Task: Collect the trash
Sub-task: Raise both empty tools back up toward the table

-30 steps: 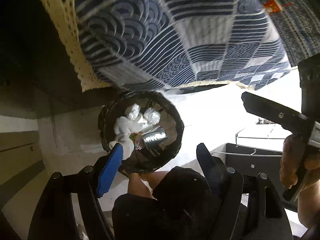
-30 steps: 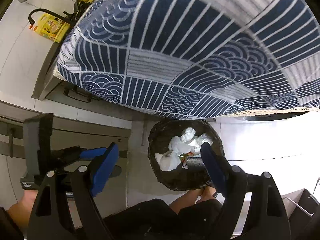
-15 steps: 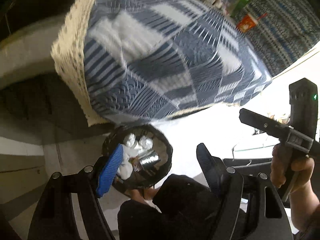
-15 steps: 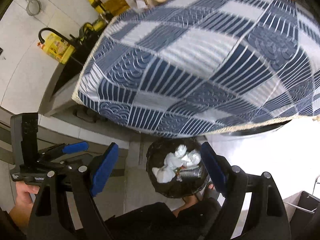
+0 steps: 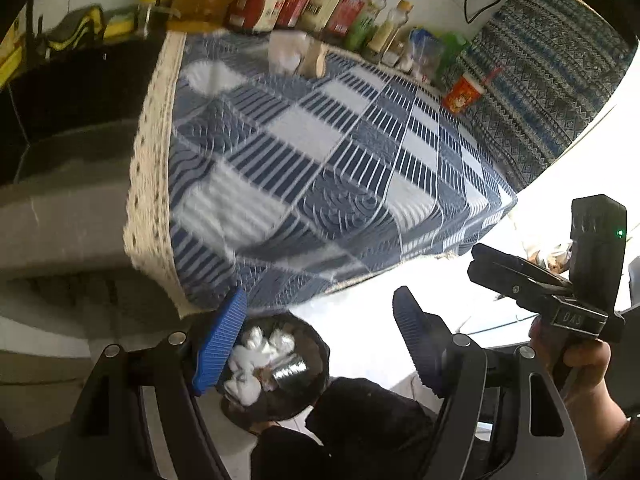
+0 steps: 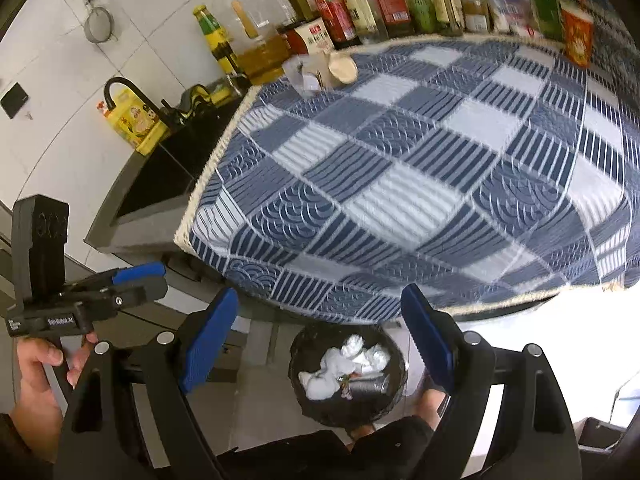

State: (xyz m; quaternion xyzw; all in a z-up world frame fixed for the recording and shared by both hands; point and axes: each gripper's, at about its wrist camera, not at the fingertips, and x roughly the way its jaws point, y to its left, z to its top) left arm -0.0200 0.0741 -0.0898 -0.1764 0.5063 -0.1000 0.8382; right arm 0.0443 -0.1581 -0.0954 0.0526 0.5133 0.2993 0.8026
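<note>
A black trash bin (image 6: 308, 344) stands on the floor under the table edge; it holds white crumpled paper (image 6: 324, 380) and a silver can (image 6: 370, 382). It also shows in the left wrist view (image 5: 316, 360). A white crumpled piece (image 6: 300, 74) and a tipped paper cup (image 6: 342, 69) lie at the far side of the blue checked tablecloth (image 6: 420, 168). My left gripper (image 5: 320, 340) is open and empty above the bin. My right gripper (image 6: 320, 332) is open and empty, near the table's front edge.
Several bottles and packets (image 6: 380, 4) line the back of the table. A red paper cup (image 5: 462, 92) stands at the far right corner. A dark sink with a black tap (image 6: 124, 92) lies left of the table. The person's legs are below.
Both grippers have risen and tilted up from the bin. The table top and its far objects have come into view; the bin has shrunk toward the bottom of both views.
</note>
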